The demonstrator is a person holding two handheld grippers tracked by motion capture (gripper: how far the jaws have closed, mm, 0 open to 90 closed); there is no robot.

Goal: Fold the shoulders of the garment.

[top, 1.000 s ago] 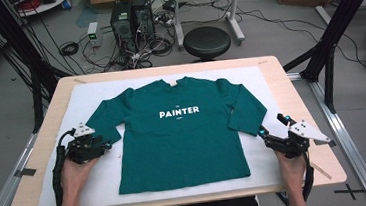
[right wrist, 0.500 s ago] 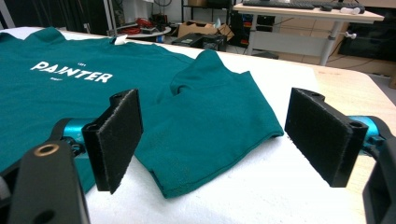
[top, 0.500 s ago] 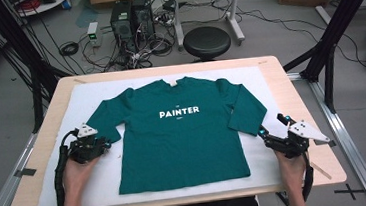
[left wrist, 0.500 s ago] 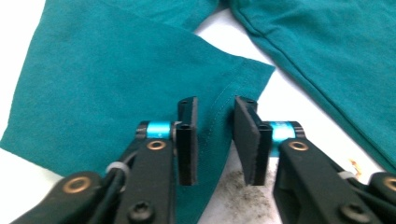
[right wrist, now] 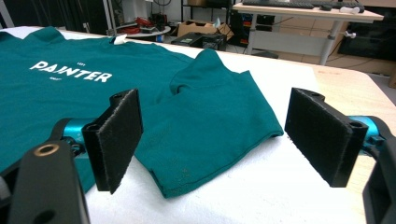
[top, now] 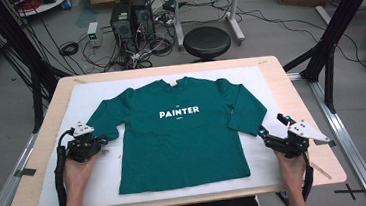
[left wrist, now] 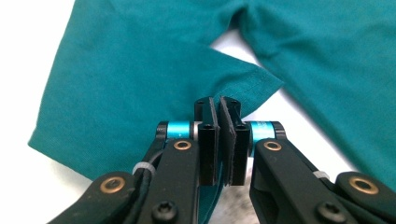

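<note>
Left tool [left wrist: 218, 109]: seen in the left gripper view with its jaws pressed together on the cuff of the left sleeve [left wrist: 154, 84]; the jaws have just been closing, and green fabric is pinched between the pads. In the high view it lies near the left edge of the surface [top: 301, 95], held by the person's left hand [top: 79, 172].

T-shirt [top: 180, 128]: a teal long-sleeved shirt printed "PAINTER" is laid flat, face up, on a white mat [top: 85, 99] in the middle of the surface, collar toward the far edge and hem toward the near edge. Both sleeves are spread outward and angled toward the near corners.

Right sleeve [right wrist: 210, 121]: its cuff is rested on the mat toward the right edge, untouched by any pad.

Right tool [right wrist: 212, 140]: its jaws are held wide apart, with the cuff of the right sleeve lying ahead of and between them; nothing is gripped. It is held in the right hand [top: 292, 166] near the near right corner of the surface.

Done so far: the shirt appears smoothed out, and one sleeve cuff is judged to be secured.

Left to do: the right cuff is not yet clamped, and no fold is visible in the body or sleeves, so folding is judged to be at its very beginning.
</note>
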